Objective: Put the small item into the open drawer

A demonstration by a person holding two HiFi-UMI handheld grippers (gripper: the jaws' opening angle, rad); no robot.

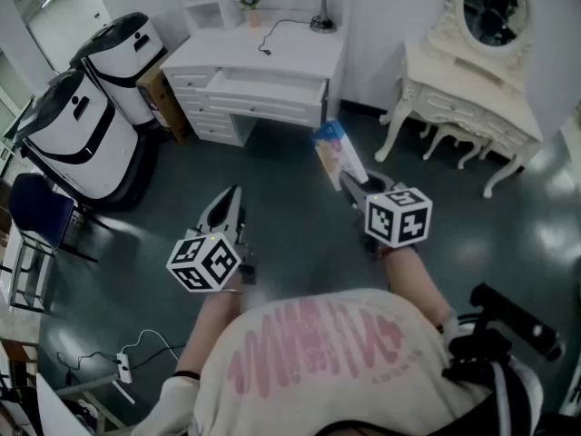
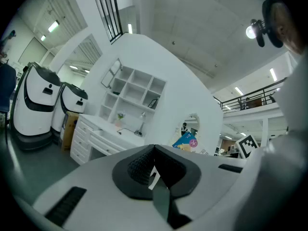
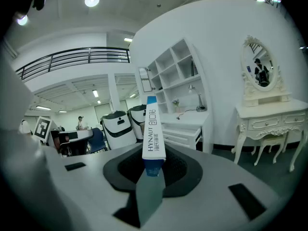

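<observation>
A small blue-and-white box [image 1: 338,153] stands upright in my right gripper [image 1: 352,182], which is shut on its lower end. In the right gripper view the box [image 3: 154,129] rises from between the jaws. Ahead stands a white desk [image 1: 300,44] with its top drawer [image 1: 268,84] pulled open; the drawer [image 3: 185,134] also shows beyond the box. My left gripper [image 1: 231,196] is held lower left of the box, apart from it. Its jaws meet with nothing between them [image 2: 155,172]. From the left gripper view the box [image 2: 186,141] shows far ahead.
Two white-and-black machines [image 1: 100,116] stand left of the desk. A cream vanity table [image 1: 472,98] with a stool is at the right. A lamp [image 1: 320,7] and a cable lie on the desk. A blue chair [image 1: 36,212] and a power strip [image 1: 123,366] are at the left.
</observation>
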